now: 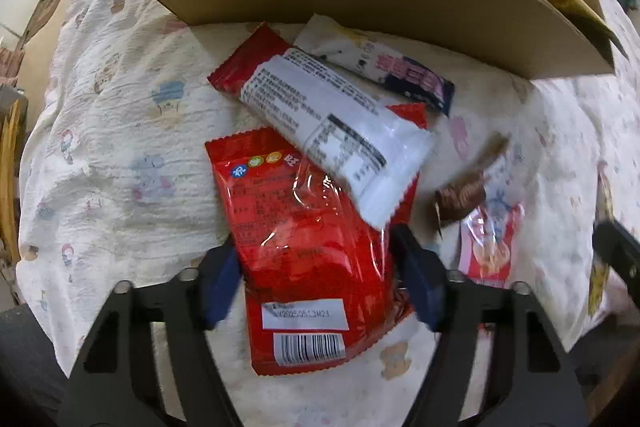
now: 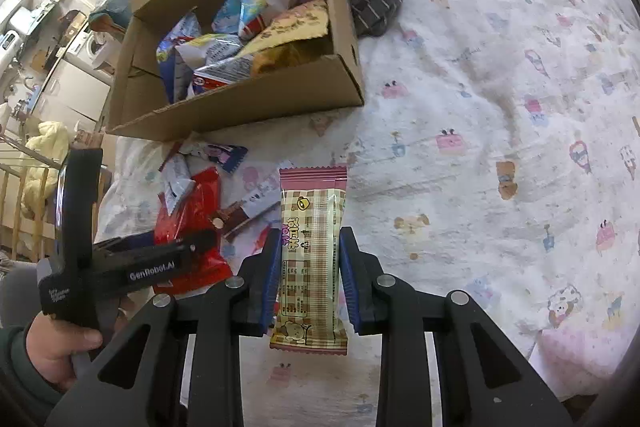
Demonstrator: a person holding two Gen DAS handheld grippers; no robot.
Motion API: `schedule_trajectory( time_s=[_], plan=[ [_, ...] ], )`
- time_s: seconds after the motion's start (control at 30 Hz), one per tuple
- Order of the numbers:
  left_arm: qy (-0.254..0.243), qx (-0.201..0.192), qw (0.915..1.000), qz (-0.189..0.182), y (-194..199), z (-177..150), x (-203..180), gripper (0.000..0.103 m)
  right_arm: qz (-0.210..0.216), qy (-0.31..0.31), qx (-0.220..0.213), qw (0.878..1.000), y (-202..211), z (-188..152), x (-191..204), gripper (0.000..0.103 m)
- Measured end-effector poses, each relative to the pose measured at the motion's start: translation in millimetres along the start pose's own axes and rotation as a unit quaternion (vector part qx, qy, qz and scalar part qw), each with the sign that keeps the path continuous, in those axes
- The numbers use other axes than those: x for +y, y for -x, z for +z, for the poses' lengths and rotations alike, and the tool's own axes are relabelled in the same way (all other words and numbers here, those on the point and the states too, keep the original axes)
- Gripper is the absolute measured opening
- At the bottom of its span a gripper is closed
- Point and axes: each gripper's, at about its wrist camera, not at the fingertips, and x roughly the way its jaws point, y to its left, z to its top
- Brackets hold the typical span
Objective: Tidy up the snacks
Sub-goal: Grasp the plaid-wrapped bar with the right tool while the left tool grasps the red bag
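One cardboard box (image 2: 240,107) stands on the bed (image 2: 500,107), several snack packets inside. In front of it lie five loose packets: one red pouch (image 1: 304,251), one red-and-white bar (image 1: 320,123) across it, one white-and-navy packet (image 1: 380,67), one brown wrapper (image 1: 464,195), one pink packet (image 1: 492,243). The left gripper (image 1: 316,283) straddles the red pouch about half-open, its pads at the pouch edges; firm contact cannot be told. The right gripper (image 2: 310,279) is clenched on one checked wafer bar (image 2: 312,259), held above the bed.

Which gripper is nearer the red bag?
Left. The left gripper straddles the red bag, its pads at both edges. The right gripper is off to the side, shut on a plaid bar.
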Motion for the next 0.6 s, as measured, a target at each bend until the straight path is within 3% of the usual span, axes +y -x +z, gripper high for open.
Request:
schedule_trajectory(
  time_s=[0.13, 0.5, 0.6],
  plan=[
    [-0.015, 0.010, 0.9996, -0.020, 12, -9, 4, 0.053, 0.003, 0.004, 0.001, 1.000, 0, 1, 3, 0.029],
    [-0.042, 0.002, 0.9987, -0.027, 45, -42, 8, 0.052, 0.032, 0.012, -0.014, 0.999, 10, 5, 17, 0.029],
    [-0.043, -0.008, 0.9987, -0.027, 56, -37, 2, 0.052, 0.038, 0.020, -0.018, 0.999, 13, 4, 24, 0.029]
  ],
)
